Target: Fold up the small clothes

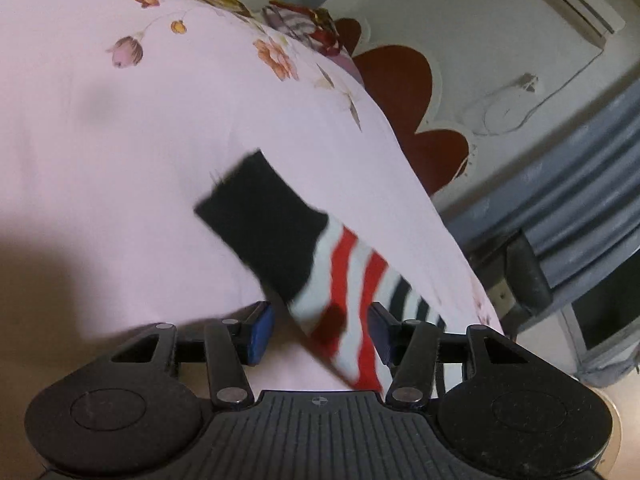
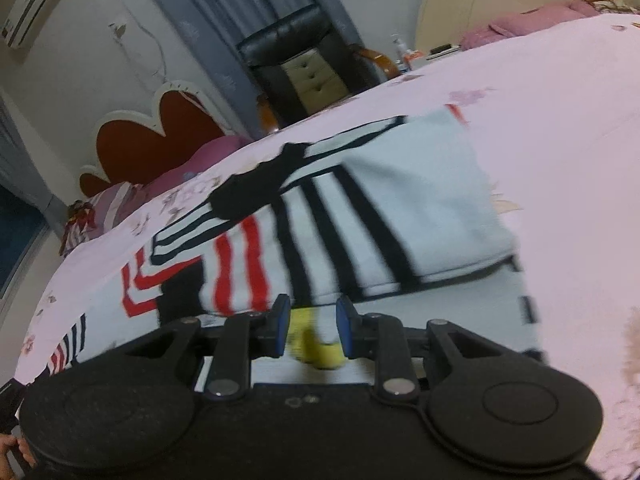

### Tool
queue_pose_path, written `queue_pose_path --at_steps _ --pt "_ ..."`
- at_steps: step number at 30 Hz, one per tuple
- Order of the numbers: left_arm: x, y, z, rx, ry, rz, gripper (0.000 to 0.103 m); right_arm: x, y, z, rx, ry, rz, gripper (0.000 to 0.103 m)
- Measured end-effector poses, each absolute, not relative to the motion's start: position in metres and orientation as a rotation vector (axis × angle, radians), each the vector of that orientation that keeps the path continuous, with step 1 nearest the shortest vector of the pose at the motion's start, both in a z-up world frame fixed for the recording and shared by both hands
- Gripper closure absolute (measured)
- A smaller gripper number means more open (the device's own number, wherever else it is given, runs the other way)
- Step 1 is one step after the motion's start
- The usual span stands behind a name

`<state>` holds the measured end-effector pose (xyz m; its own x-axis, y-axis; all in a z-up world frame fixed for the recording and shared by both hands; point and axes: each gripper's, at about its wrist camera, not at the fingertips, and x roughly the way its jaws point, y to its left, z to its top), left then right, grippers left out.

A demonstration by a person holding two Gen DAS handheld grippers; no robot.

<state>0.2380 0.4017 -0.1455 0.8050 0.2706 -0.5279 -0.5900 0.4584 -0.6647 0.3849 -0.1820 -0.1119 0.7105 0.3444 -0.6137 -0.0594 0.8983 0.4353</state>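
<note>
Pink bedsheet (image 1: pixel 120 140) is carrying the striped garment (image 2: pixel 360 208), lying half folded; left gripper (image 1: pixel 320 332) is straddling its sleeve (image 1: pixel 320 264), jaws parted, apparently not pinching; right gripper (image 2: pixel 310 330) is hovering slack above a yellow patch (image 2: pixel 320 352); a careless closing risks dragging the fold askew.

Right gripper (image 2: pixel 310 330) over a striped garment (image 2: pixel 360 216) on the bed (image 2: pixel 560 152)

The jaws stood partly apart, with a blurred yellow patch (image 2: pixel 320 350) between the blue pads; whether they touched it could not be told. The white garment, with black and red stripes, lay folded on the pink sheet toward 12 o'clock. A red scalloped headboard (image 2: pixel 160 132) stood at 10 o'clock, a black chair (image 2: pixel 296 52) at 12, and an air conditioner (image 2: pixel 36 0) at 11.
</note>
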Motion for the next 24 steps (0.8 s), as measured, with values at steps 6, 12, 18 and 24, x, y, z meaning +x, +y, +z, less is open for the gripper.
queue_pose_path --at_steps 6,12,18,24 --pt "0.253 0.405 -0.148 -0.938 0.364 0.566 0.071 0.393 -0.157 -0.107 0.423 0.753 0.247 0.077" --pt "0.266 0.385 -0.107 -0.695 0.386 0.453 0.098 0.392 -0.158 -0.102 0.435 0.744 0.237 0.076" --pt "0.317 0.250 -0.065 -0.303 0.432 0.186 0.099 0.385 -0.171 -0.099 0.454 0.729 0.225 0.076" --pt "0.372 0.112 -0.069 -0.073 0.538 -0.029 0.098 0.376 -0.185 -0.096 0.488 0.714 0.218 0.076"
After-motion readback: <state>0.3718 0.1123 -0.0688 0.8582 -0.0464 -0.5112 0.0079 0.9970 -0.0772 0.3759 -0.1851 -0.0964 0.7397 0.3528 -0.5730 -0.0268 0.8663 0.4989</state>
